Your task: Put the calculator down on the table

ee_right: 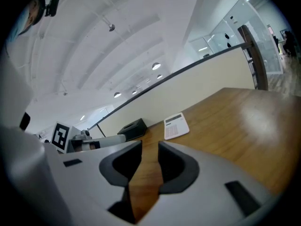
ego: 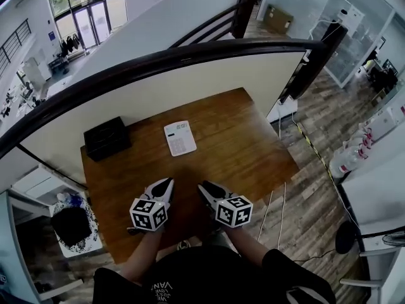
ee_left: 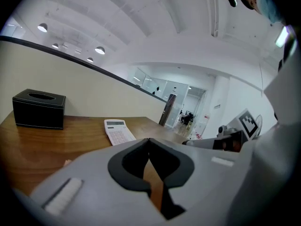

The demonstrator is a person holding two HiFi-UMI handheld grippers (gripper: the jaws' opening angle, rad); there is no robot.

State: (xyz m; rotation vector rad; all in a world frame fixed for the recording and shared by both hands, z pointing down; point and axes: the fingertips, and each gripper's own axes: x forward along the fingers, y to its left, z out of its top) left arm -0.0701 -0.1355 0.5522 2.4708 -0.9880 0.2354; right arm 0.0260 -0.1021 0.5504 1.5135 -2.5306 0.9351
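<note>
A white calculator (ego: 180,138) lies flat on the brown wooden table (ego: 253,157), toward the far side; it also shows as the calculator (ee_left: 119,131) in the left gripper view and as the calculator (ee_right: 176,125) in the right gripper view. Both grippers hover near the table's front edge, well short of it. My left gripper (ego: 168,182) has its jaws (ee_left: 149,140) shut tip to tip with nothing between them. My right gripper (ego: 202,185) stands beside it, its jaws (ee_right: 150,144) parted by a narrow gap that holds nothing.
A black tissue box (ego: 107,138) stands at the table's far left corner, left of the calculator. A cream half-wall with a dark rail (ego: 190,52) runs behind the table. Cables and wooden floor (ego: 297,201) lie to the right.
</note>
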